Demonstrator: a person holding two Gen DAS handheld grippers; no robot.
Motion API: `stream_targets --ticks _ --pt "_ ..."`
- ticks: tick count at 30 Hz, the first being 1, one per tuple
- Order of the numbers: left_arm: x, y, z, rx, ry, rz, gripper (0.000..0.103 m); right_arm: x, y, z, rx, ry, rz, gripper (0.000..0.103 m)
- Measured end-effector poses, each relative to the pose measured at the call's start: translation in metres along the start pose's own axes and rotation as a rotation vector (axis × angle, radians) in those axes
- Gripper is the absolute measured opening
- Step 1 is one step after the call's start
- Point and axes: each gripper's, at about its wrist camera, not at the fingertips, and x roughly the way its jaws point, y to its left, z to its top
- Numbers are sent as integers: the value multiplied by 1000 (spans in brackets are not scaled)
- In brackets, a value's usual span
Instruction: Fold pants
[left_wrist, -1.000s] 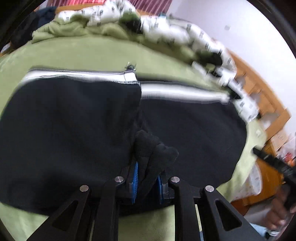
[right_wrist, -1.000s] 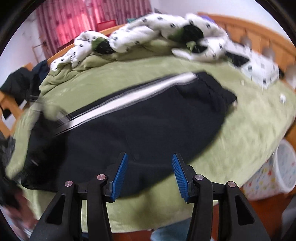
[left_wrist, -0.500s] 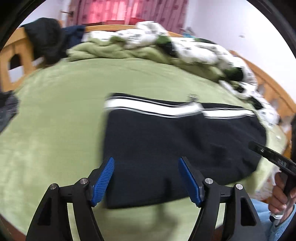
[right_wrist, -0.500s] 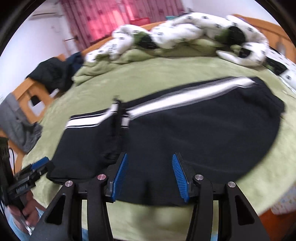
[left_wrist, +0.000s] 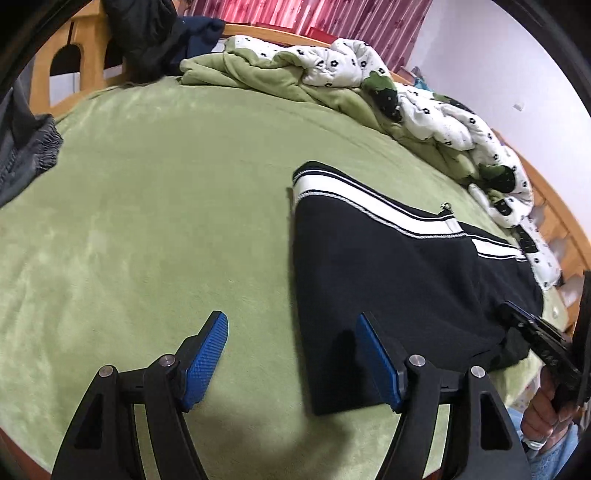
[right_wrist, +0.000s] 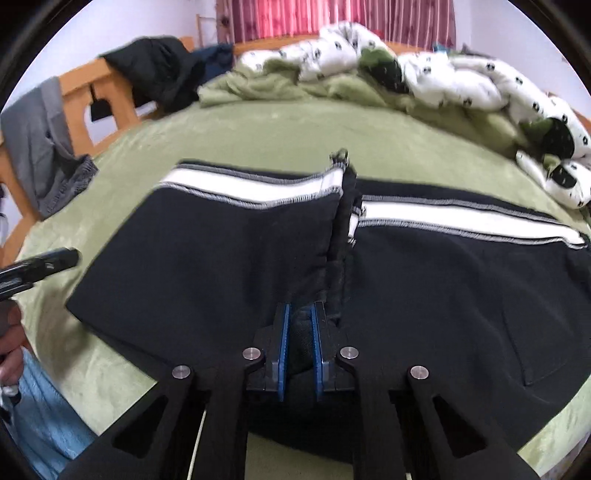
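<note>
Black pants (left_wrist: 388, 273) with a white side stripe lie folded on the green bed. My left gripper (left_wrist: 291, 332) is open and empty, hovering over the pants' left folded edge, one blue pad over bare sheet. In the right wrist view the pants (right_wrist: 221, 258) fill the middle. My right gripper (right_wrist: 300, 325) is shut on a bunch of black fabric at the near edge of the pants, where the folded-over part ends. The right gripper also shows at the far right of the left wrist view (left_wrist: 535, 339).
The green bedsheet (left_wrist: 147, 203) spreads wide to the left. A crumpled white and green duvet (left_wrist: 369, 81) lies along the far side. Dark clothes (left_wrist: 147, 33) hang on the wooden bed frame, and grey clothing (right_wrist: 48, 147) drapes at the left.
My left gripper let go of the pants, opened and drew back to the left. My right gripper moved in and shut on the pants' near edge.
</note>
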Motion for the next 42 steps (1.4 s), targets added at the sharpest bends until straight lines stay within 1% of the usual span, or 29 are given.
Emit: stream_targets --ticks 1,2,3,4,5,7,8,9,10,11,13,14,16,18,22,24,25,26,28,29,31,32,33,35,36,37,38,39,42 --pt "-1 0 -2 9 -5 -1 70 -12 -8 -4 42 -34 28 10" --pt "-3 -2 -2 21 -12 -1 70 -23 -17 -9 84 -54 69 10" --pt "-4 -4 -2 33 -18 2 70 -28 -23 -13 110 -60 86 9" --pt "-5 -5 -3 43 -24 9 70 -29 -27 -17 129 -48 94 9" --pt "-6 -5 -2 48 -28 13 70 -25 -28 -22 131 -7 96 10" --pt "-7 -3 -1 46 -32 20 70 -9 -22 -28 92 75 91 11" --pt "-7 -1 0 37 -31 19 70 -5 -19 -30 67 89 67 12" --pt "-8 2 0 24 -29 12 70 -6 -16 -29 58 82 65 14" --pt "-7 5 1 12 -26 5 70 -8 -17 -26 61 76 75 23" --pt "-7 8 1 -3 -22 0 70 -11 -19 -21 76 74 102 37" --pt "-4 15 3 -41 -11 -11 70 -10 -24 -10 111 56 124 45" --pt "-2 19 4 -60 -5 -16 70 -5 -25 -2 119 58 112 45" --pt "0 24 4 -96 0 -23 70 13 -24 13 118 97 89 45" --pt "0 27 4 -117 -7 -26 70 37 -30 28 151 132 72 45" --pt "2 31 7 -133 -21 -13 70 81 -44 38 203 222 107 47" --pt "4 32 7 -141 -17 -14 70 88 -45 37 225 194 113 47" --pt "6 32 8 -149 -12 -23 70 88 -42 37 211 193 102 35" --pt "8 33 8 -153 -7 -30 70 88 -36 39 179 188 92 18" --pt "10 30 8 -157 5 -40 70 77 -31 40 138 135 77 14" --pt "10 28 8 -153 7 -44 70 65 -32 42 140 88 74 14" --pt "8 24 7 -130 -4 -50 70 46 -40 46 173 23 109 14" --pt "7 21 6 -117 -9 -53 70 39 -44 47 170 -7 103 14" --pt "6 16 6 -99 -11 -54 70 41 -44 46 148 -4 63 14" --pt "4 8 5 -52 -12 -34 70 61 -46 44 132 56 4 13" --pt "2 5 4 -36 -16 -23 70 73 -52 39 149 87 2 13" --pt "-2 1 3 -13 -26 -14 70 80 -56 36 180 97 12 14" --pt "-5 -2 2 3 -35 -9 70 81 -60 34 221 87 26 14" --pt "-8 -4 2 17 -42 -6 70 78 -59 35 235 83 22 15" --pt "-15 -10 3 50 -54 -11 70 66 -53 34 211 96 -23 21"
